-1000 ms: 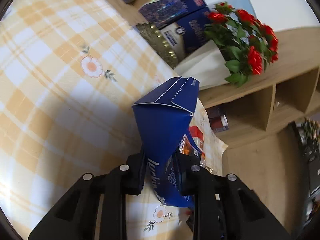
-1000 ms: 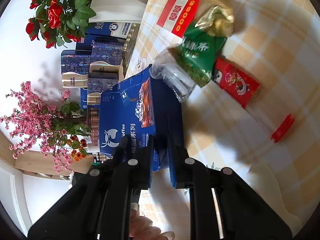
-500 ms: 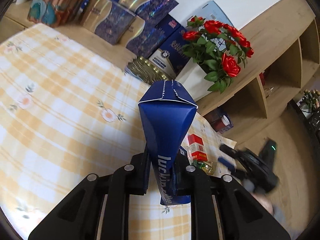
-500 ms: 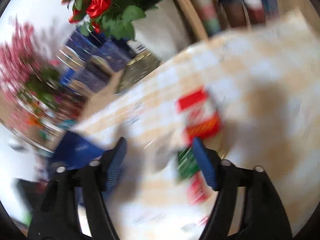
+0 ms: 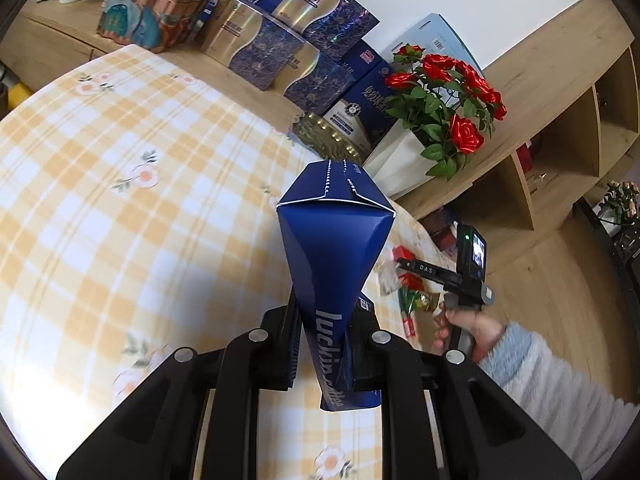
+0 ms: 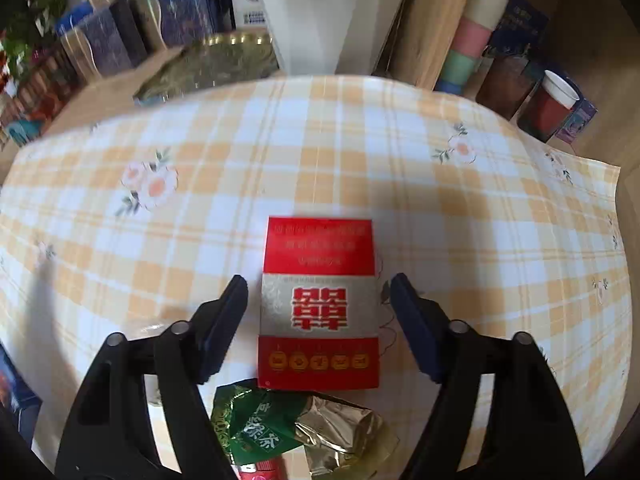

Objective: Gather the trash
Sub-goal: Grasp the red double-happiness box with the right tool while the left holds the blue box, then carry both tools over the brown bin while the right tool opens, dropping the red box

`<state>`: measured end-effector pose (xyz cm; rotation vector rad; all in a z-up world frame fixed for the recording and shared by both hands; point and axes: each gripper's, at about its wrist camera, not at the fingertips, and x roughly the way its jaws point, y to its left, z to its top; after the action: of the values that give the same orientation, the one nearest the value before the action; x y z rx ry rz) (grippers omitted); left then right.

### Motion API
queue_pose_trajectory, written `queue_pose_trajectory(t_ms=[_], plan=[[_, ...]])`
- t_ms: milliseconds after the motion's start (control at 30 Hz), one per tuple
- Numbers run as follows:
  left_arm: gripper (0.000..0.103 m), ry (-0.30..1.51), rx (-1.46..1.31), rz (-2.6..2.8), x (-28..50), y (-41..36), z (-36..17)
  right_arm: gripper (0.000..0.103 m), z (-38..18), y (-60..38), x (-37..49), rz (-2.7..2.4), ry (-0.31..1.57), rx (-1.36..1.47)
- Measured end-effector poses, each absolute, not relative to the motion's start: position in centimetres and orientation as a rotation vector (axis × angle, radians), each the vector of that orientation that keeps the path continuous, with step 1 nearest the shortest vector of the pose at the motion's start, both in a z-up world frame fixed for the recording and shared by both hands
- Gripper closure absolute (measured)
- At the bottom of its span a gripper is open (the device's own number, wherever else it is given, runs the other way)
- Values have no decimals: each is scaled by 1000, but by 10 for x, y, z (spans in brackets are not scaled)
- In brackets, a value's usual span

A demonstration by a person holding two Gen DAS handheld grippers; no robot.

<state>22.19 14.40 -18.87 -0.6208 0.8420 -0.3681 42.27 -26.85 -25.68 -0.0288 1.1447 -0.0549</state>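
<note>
My left gripper (image 5: 326, 354) is shut on a blue paper bag (image 5: 334, 256) and holds it upright above the checked tablecloth (image 5: 120, 208). My right gripper (image 6: 320, 292) is open, its fingers on either side of a flat red and silver packet (image 6: 319, 308) lying on the tablecloth (image 6: 320, 140). A green and gold tea wrapper (image 6: 296, 428) lies just below the packet, with a red wrapper (image 6: 264, 470) at the frame's bottom. In the left wrist view the right gripper (image 5: 404, 264) hovers over that trash pile (image 5: 408, 292).
Gift boxes (image 5: 280, 52), a gold tray (image 5: 332, 140) and a white pot of red roses (image 5: 436, 92) line the table's far side. A wooden shelf unit (image 5: 560, 152) stands to the right. Cups and jars (image 6: 552, 104) sit beyond the table edge.
My right gripper let go of the blue bag, opened, and swung over to straddle the red and silver packet. My left gripper lifted the bag higher and turned toward the shelves.
</note>
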Motion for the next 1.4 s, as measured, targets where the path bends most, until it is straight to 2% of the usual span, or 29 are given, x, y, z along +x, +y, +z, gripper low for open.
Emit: queue_pose_trajectory(t_ms=[267,433,667,1033,1400], plan=[[86,813,-598,-357,182,152,-173,46,-191,-272,368,-8,876,117],[86,801,-568,-386,157,147,-159,46,-158,-277,310,83,819,214],[86,816,-532,-434,113,136,-149,46,-140,-283,208,162,806,280],[86,865,-444,-507,24,105,-152,46,-160,-260,54,297,834,193],[86,881,-409,-513,-33,95,-169,46,-215,-225,-27,386,939,161]])
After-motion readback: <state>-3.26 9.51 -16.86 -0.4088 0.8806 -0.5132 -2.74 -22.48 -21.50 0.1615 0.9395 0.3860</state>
